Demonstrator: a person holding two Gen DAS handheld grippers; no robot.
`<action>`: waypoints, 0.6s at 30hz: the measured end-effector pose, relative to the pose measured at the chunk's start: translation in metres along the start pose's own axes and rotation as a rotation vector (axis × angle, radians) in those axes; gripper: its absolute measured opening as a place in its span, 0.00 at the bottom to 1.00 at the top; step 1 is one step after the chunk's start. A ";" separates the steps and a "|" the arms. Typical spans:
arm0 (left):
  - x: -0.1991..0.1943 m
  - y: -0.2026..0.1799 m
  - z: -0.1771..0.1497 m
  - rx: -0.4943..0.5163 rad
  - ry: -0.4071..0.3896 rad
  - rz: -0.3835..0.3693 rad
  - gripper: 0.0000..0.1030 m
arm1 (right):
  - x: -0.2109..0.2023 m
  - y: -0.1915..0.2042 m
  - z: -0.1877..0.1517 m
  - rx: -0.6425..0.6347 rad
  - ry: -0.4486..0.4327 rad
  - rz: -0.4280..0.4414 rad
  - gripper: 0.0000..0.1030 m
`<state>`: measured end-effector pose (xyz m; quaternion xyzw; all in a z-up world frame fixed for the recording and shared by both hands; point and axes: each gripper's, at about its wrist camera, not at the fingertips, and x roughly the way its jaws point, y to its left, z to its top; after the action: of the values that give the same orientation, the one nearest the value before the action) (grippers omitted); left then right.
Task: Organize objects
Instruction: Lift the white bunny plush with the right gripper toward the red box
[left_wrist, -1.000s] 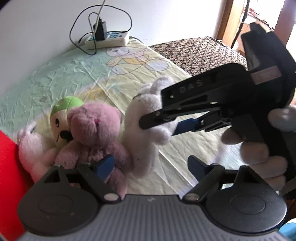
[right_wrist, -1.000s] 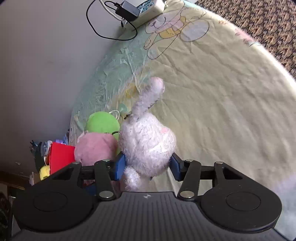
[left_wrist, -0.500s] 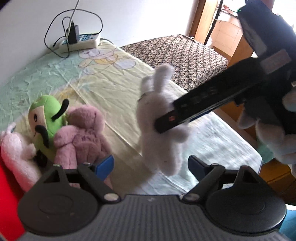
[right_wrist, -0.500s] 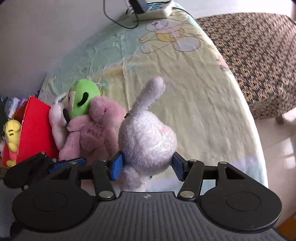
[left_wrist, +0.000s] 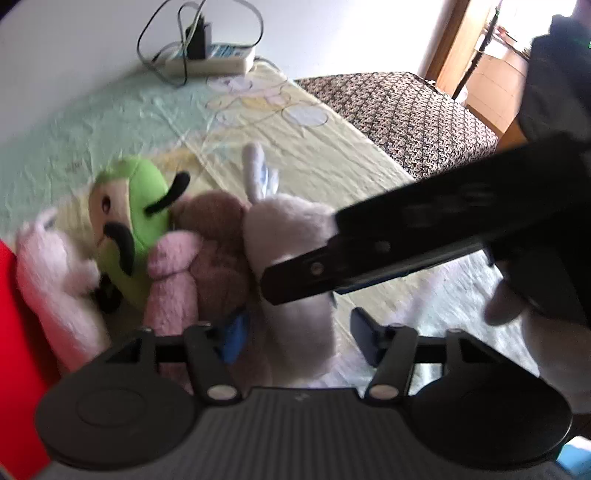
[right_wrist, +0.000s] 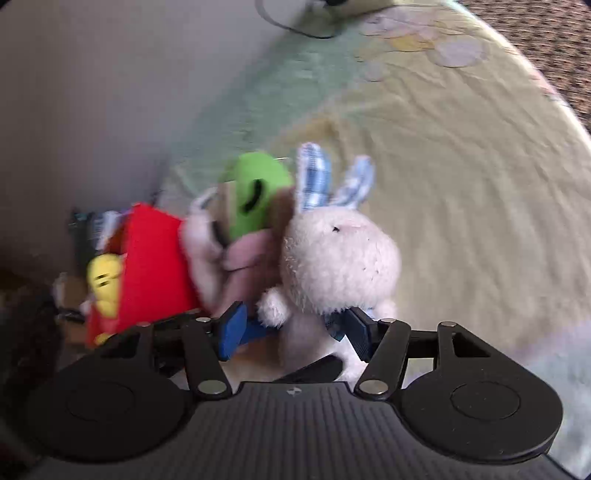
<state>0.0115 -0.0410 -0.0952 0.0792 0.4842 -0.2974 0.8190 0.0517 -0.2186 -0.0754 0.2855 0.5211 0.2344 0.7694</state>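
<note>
The white rabbit plush (right_wrist: 340, 258) stands near the bed's wall-side edge, pressed against the pink bear (left_wrist: 207, 258) at the end of the toy row. The right gripper (right_wrist: 295, 328) brackets its body with fingers opening; the left gripper (left_wrist: 295, 332) brackets its lower body, fingers closing. Risk — if the right fingers release before the left fingers grip, the soft plush may topple away from the row, or the two grippers may collide.

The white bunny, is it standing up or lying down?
Standing up. The white bunny has its head on top and its blue checked ears pointing up, right beside the pink teddy.
</note>
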 end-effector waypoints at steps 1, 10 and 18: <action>0.002 0.003 0.001 -0.014 0.004 -0.007 0.53 | -0.002 -0.001 0.000 -0.014 -0.002 0.005 0.60; 0.022 0.000 0.007 -0.010 0.038 0.028 0.46 | -0.016 -0.037 -0.004 0.008 -0.070 -0.076 0.61; 0.028 -0.002 0.010 -0.014 0.069 0.019 0.41 | 0.012 -0.041 -0.006 0.059 -0.119 0.016 0.70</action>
<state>0.0285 -0.0582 -0.1133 0.0881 0.5135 -0.2831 0.8053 0.0529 -0.2390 -0.1132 0.3256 0.4787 0.2077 0.7885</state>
